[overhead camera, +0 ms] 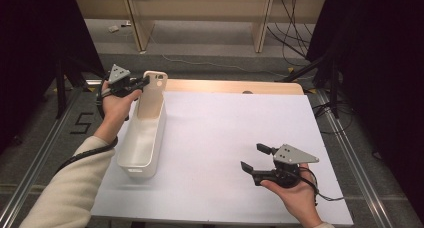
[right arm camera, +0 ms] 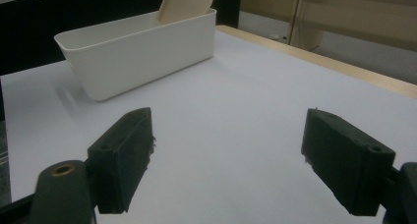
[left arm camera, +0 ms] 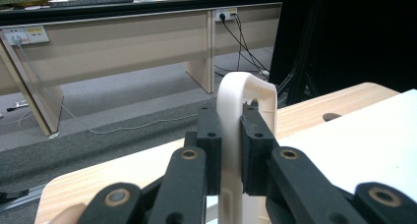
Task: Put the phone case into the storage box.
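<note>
A cream flat board (overhead camera: 152,92) with a handle hole at its top stands tilted in the far end of a long white bin (overhead camera: 144,143) at the table's left. My left gripper (overhead camera: 142,84) is shut on the board's upper edge; in the left gripper view both pads (left arm camera: 210,135) press the board's rim (left arm camera: 246,91) just below the handle loop. My right gripper (overhead camera: 252,157) hovers low over the mat at the front right, open, with nothing between its jaws. The right gripper view shows its gripper (right arm camera: 226,150), the bin (right arm camera: 142,52) and the board (right arm camera: 184,3) beyond.
A white mat (overhead camera: 225,133) covers most of the wooden table (overhead camera: 235,86). Wooden desks, cables and a dark curtain stand beyond the far edge. Metal rails (overhead camera: 350,153) run along both sides of the table.
</note>
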`<state>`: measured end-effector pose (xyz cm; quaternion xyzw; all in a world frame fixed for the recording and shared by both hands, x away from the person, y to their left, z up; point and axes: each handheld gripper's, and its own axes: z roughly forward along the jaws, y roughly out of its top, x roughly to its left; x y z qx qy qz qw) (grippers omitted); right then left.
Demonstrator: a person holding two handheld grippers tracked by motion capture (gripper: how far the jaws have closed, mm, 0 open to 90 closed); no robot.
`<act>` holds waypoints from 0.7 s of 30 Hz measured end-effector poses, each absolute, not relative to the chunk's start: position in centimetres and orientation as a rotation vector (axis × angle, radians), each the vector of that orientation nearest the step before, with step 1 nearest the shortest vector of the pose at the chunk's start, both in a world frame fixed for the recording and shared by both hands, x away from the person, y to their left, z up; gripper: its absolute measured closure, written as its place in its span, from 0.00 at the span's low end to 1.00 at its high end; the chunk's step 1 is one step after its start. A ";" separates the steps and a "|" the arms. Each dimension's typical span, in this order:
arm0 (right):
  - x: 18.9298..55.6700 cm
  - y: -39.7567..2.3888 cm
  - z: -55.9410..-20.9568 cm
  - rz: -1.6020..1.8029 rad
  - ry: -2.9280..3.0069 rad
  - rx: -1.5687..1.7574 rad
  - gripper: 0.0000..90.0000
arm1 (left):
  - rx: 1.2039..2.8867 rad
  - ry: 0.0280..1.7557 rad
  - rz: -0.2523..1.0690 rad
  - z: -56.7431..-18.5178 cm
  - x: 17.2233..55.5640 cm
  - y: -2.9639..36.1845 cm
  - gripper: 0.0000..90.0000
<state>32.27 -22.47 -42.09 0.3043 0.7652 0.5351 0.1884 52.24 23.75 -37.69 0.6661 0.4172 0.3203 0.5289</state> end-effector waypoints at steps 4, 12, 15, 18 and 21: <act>32.3 -22.5 -42.1 1.509 2.159 0.853 0.23 | 1.593 0.998 0.765 -37.8 52.4 23.8 0.90; 32.4 -22.5 -42.2 1.515 2.137 0.829 0.23 | 1.600 1.005 0.764 -38.1 52.5 23.8 0.90; 32.4 -22.6 -42.2 1.514 2.147 0.827 0.23 | 1.604 1.004 0.765 -38.1 52.6 23.8 0.90; 32.4 -22.6 -42.2 1.515 2.136 0.830 0.23 | 1.605 1.006 0.766 -38.1 52.7 23.7 0.90; 32.4 -22.6 -42.1 1.505 2.140 0.836 0.23 | 1.605 1.006 0.765 -38.1 52.7 23.6 0.90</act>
